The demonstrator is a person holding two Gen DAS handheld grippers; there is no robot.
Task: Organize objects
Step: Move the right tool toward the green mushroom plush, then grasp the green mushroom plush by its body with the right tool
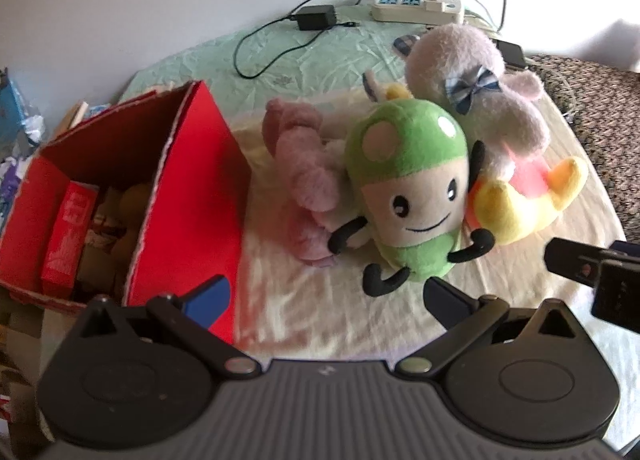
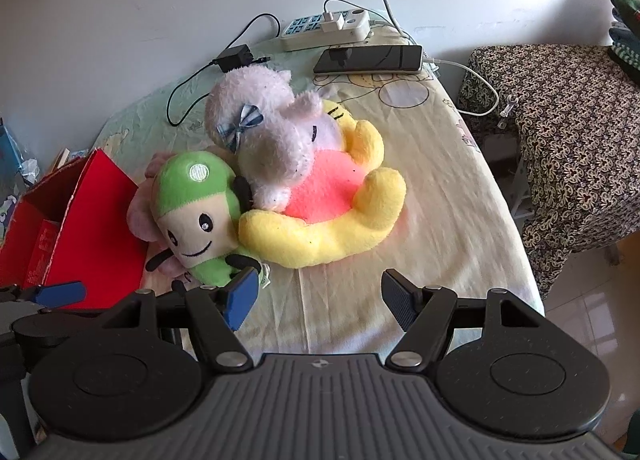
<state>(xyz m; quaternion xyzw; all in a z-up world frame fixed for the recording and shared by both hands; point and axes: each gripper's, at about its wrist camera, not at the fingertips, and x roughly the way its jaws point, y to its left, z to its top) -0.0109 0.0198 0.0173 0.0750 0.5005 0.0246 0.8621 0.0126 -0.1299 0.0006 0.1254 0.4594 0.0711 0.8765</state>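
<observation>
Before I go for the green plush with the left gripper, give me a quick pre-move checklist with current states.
1. Left gripper open, nothing between its fingers: ok.
2. Right gripper open and empty: ok.
3. Green plush in view, top side uncovered: ok.
4. Green plush free of neighbours: not ok; it leans against the pink plush and the yellow plush.
5. Red box open on top: ok.
6. Room left in the box: cannot tell; it already holds things.

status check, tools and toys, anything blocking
Left tool open, empty. Right tool open, empty. Green mushroom plush lying against yellow plush, red box beside it. Nothing blocking.
</observation>
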